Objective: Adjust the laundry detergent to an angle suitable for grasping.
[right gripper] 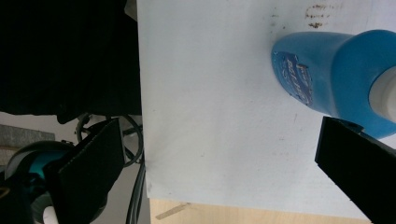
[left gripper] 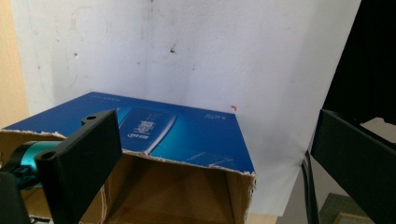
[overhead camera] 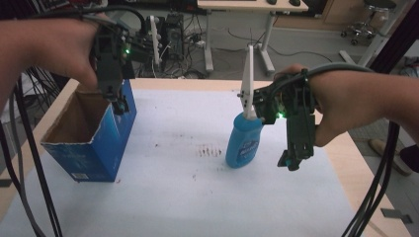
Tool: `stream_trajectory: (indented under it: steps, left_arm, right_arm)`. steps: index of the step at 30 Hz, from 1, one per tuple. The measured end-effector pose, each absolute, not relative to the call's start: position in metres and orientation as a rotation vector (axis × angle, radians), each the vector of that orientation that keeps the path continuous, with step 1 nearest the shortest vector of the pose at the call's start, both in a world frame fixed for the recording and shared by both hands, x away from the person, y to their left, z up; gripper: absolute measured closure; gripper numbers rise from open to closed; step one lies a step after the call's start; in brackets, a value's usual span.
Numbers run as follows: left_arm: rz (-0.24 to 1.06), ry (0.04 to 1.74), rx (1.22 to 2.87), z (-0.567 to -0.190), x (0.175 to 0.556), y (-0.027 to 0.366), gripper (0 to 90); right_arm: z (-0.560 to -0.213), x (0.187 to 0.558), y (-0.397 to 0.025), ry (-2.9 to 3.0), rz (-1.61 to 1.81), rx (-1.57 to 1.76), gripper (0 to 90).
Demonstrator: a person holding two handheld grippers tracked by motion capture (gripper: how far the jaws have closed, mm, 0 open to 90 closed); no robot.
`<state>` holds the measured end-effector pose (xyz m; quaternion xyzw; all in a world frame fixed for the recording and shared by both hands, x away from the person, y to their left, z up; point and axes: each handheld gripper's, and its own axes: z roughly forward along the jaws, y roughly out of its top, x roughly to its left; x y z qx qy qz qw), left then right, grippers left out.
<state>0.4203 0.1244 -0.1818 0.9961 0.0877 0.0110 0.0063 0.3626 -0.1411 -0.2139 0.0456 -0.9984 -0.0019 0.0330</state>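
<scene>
A blue bottle point(overhead camera: 244, 142) with a white pump stands upright mid-table on the white sheet point(overhead camera: 173, 197), just left of the right gripper point(overhead camera: 291, 160), jaws apart and empty, while the left gripper point(overhead camera: 118, 106), also spread, hovers over the open blue cardboard box point(overhead camera: 91, 148).

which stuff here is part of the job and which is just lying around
In the job:
- open blue cardboard box, under the left claw
- upright blue plastic bottle with white cap, beside the right claw

Lying about:
- white table cover with brown stains
- grey desk behind
- wheeled stool
</scene>
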Motion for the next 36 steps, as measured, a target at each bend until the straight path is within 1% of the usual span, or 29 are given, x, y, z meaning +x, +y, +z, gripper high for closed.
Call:
stream_trajectory:
  steps: [8,16,18,24,28,36]
  left_arm:
    - [0.038,0.279,3.131,-0.183,0.418,0.121,1.7]
    - [0.033,0.347,3.051,-0.189,0.411,0.115,1.7]
    - [-0.004,0.328,3.038,-0.195,0.408,0.110,1.7]
    - [0.005,0.337,2.979,-0.208,0.399,0.095,1.7]
    - [-0.073,0.401,2.901,-0.215,0.394,0.085,1.7]
    - [-0.045,0.518,2.796,-0.230,0.388,0.062,1.7]
  right_arm:
    - [-0.214,0.364,-0.144,-3.077,-0.025,0.150,1.0]
    - [-0.217,0.358,-0.158,-3.081,-0.048,0.145,1.0]
    - [-0.217,0.355,-0.164,-3.079,-0.055,0.135,1.0]
    - [-0.222,0.346,-0.180,-3.076,-0.055,0.107,1.0]
    - [-0.226,0.340,-0.191,-3.074,-0.054,0.084,1.0]
    - [-0.229,0.331,-0.210,-3.077,-0.075,0.043,1.0]
